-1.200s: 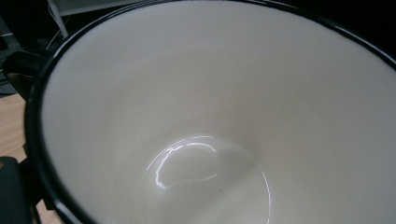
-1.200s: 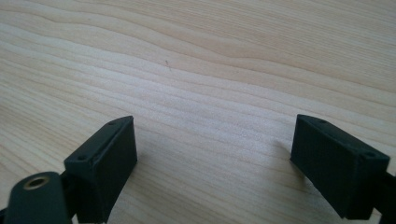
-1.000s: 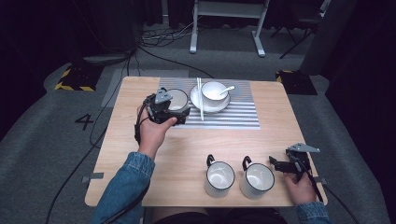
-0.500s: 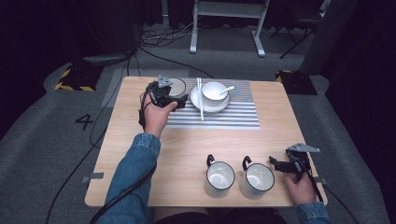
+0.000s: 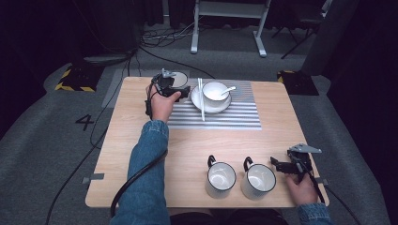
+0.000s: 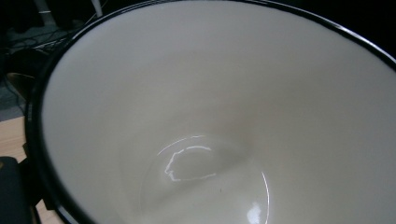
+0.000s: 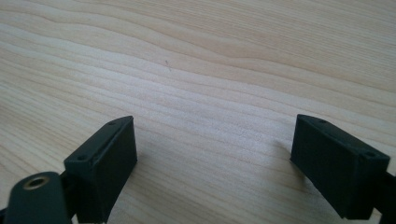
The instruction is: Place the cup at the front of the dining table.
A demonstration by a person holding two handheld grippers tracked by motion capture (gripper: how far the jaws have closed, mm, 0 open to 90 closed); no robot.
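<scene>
**White mug carried to the mat's far corner**

Wooden surface (image 5: 281,122) first: the left tongs (image 5: 165,88) have travelled away from the person along the striped mat (image 5: 234,119). They are clamped on the black-rimmed mug (image 6: 196,116), which now sits just left of the plate (image 5: 195,102). It looks about ready to be set down. Two spare mugs (image 5: 220,178) stand left of the right tongs (image 7: 215,154), which rest apart over bare wood.

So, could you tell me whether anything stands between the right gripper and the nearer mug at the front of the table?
Nothing visible does. The right gripper points its open jaws at the nearer mug, with only a short stretch of bare table between them.
</scene>
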